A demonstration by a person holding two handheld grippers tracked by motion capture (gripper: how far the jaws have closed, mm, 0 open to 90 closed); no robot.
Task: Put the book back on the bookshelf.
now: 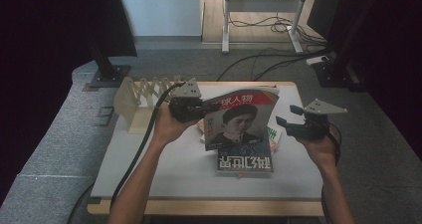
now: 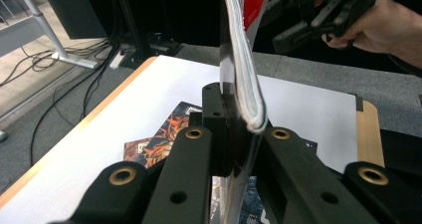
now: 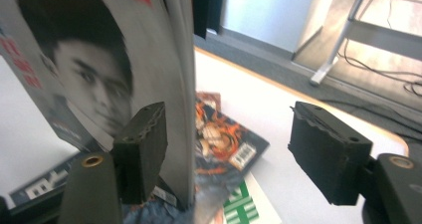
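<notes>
1. Seen from the high view, a magazine [image 1: 241, 120] with a portrait cover is held upright above the white counter [image 1: 164, 169], left of centre, over a magazine lying flat [image 1: 245, 163] nearer the person.
2. The left claw [image 1: 203, 107] is clamped on the upright magazine's left edge; the left gripper view shows the spine [image 2: 247, 92] pinched between the black jaws, a detail the high view is too small to give.
3. The right claw [image 1: 283, 119] hangs just right of the magazine with its jaws parted; in the right gripper view [image 3: 239, 149] the cover's edge [image 3: 179, 84] stands between the pads, beside the left pad, contact unclear.
4. The right gripper view also shows a comic cover [image 3: 224, 139] and a green-printed sheet [image 3: 241, 204] underneath, mostly hidden from above.
5. Far left on the counter stands a pale slotted rack [image 1: 142, 97], partly hidden behind the left claw.
</notes>
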